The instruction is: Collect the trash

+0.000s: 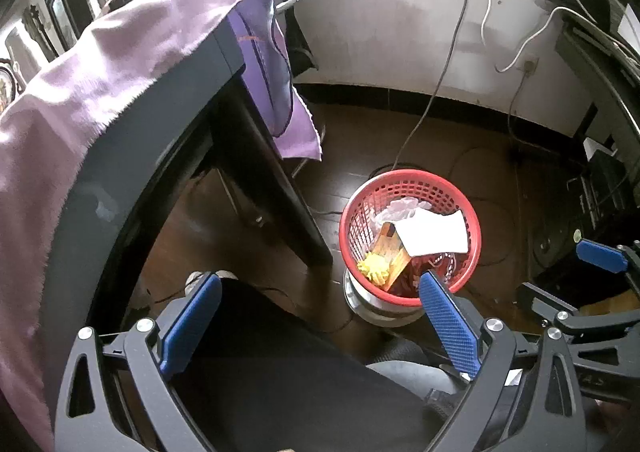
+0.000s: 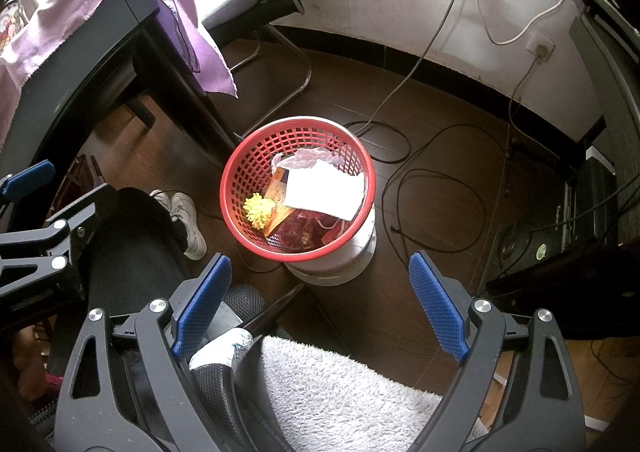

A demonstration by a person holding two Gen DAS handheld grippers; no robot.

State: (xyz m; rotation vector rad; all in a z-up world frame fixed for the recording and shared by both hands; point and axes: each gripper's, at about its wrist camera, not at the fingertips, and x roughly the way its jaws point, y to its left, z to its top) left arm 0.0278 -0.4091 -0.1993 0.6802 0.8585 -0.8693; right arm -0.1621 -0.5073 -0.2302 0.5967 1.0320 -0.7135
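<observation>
Both the left gripper [image 1: 320,326] and right gripper [image 2: 320,306] are hanging wide open and empty, the red basket [image 2: 236,168] sitting at twelve o'clock atop a metal pot [image 2: 352,264], risking tipping if nudged.

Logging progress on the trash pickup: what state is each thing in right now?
Left gripper: open, empty.
Right gripper: open, empty.
Red basket: upright, partly filled.
White paper: lying on top inside.
Yellow ball: inside, by rim.
Purple cloth: draped over table.
</observation>
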